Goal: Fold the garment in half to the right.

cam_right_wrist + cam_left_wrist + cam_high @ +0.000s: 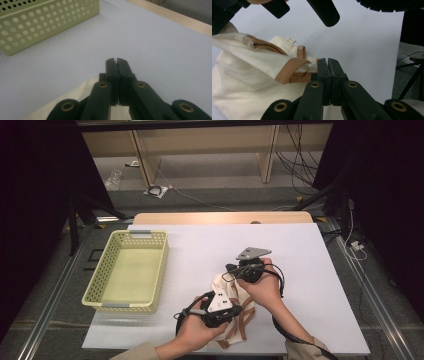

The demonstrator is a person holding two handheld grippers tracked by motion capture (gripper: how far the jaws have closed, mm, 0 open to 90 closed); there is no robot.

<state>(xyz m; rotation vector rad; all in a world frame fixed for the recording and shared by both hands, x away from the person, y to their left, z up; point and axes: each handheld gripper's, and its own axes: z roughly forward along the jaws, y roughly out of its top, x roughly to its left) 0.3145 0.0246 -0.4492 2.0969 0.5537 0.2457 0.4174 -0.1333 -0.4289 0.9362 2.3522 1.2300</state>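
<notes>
My left gripper (328, 61) has its jaws pressed together, and the cream cloth bag (249, 82) lies right up against them at nine o'clock: its tan-trimmed edge (292, 75) runs into the side of my left jaw, and cloth shows under the jaws too. I cannot tell whether any fabric is pinched between the pads. In the high view the left gripper (235, 312) sits over the bag (235, 292), near the front edge of the white table (300, 270).

My right gripper (116, 60) is shut as well, pads meeting with only a hairline seam. A corner of the bag (82, 95) lies beneath the jaws at seven o'clock; whether they grip it I cannot tell. From above, the right gripper (231, 269) rests at the bag's far edge, at twelve o'clock from the left one and near it, and its two black jaws hang into the top of the left gripper view.

The bag's tan handles (240, 327) trail toward the table's near edge at six o'clock. A pale yellow-green perforated basket (150, 265) stands well apart at nine o'clock from the bag, with bare tabletop between them.

A small white tag (291, 40) is sewn at the bag's top seam; its print is too small to read.
</notes>
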